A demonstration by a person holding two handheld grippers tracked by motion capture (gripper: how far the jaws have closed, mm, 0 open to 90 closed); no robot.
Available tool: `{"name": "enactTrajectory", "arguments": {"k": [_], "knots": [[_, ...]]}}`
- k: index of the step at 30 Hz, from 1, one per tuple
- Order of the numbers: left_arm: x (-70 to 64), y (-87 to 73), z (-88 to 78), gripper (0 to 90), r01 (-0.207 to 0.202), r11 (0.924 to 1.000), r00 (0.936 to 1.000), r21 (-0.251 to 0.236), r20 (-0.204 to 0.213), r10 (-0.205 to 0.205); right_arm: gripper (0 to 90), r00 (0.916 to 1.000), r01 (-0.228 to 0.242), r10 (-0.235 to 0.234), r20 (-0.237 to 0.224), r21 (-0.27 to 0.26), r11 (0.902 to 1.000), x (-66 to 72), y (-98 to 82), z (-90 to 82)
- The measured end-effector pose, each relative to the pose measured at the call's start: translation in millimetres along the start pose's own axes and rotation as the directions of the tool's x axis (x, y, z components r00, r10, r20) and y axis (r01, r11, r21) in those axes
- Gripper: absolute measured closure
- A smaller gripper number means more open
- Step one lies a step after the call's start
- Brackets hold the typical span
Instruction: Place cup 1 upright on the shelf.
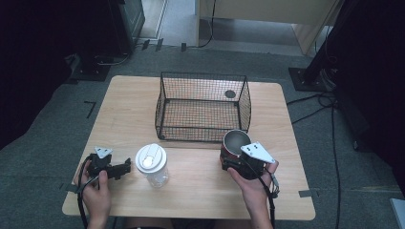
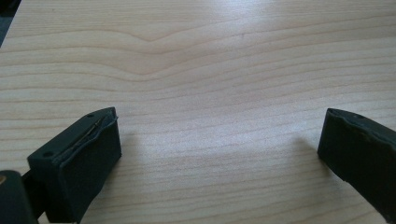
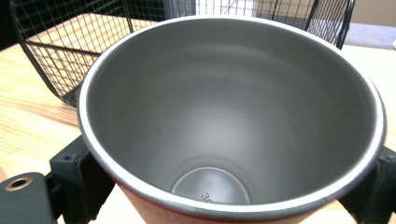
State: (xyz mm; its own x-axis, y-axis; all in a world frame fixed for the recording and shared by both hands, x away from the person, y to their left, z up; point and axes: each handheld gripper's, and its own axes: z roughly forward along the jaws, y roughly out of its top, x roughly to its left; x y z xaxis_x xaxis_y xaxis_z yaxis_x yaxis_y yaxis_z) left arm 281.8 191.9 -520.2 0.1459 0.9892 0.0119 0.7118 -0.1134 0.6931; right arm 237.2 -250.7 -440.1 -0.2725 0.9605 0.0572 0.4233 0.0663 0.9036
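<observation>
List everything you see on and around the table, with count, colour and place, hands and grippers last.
cup: one, red outside, steel inside, front right of the table, between the right gripper's jaws, just in front of the basket
basket: one, black wire mesh, middle back of the table
bottle: one, clear with a white lid, upright, front left of middle
table: one, light wood, on a grey floor
cables: several, black, on the floor to the right
left gripper: one, black, jaws open over bare wood, front left
right gripper: one, black, jaws shut on the cup
hands: two, one on each gripper, at the near edge
</observation>
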Motion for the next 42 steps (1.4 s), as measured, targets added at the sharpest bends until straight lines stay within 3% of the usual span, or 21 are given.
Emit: {"name": "enactTrajectory", "arguments": {"k": [18,42], "knots": [[0.0,0.0,0.0,0.0,0.0,1.0,1.0,0.0,0.0,0.0,7.6,0.9994,0.029,-0.03,-0.016,-0.062,0.9977,13.6,35.4,-11.2],[0.0,0.1,-0.1,0.0,0.001,1.0,1.0,0.001,0.0,-0.001,7.6,0.9987,0.051,-0.051,0.005,-0.121,0.9913,19.5,80.1,-4.9]]}}
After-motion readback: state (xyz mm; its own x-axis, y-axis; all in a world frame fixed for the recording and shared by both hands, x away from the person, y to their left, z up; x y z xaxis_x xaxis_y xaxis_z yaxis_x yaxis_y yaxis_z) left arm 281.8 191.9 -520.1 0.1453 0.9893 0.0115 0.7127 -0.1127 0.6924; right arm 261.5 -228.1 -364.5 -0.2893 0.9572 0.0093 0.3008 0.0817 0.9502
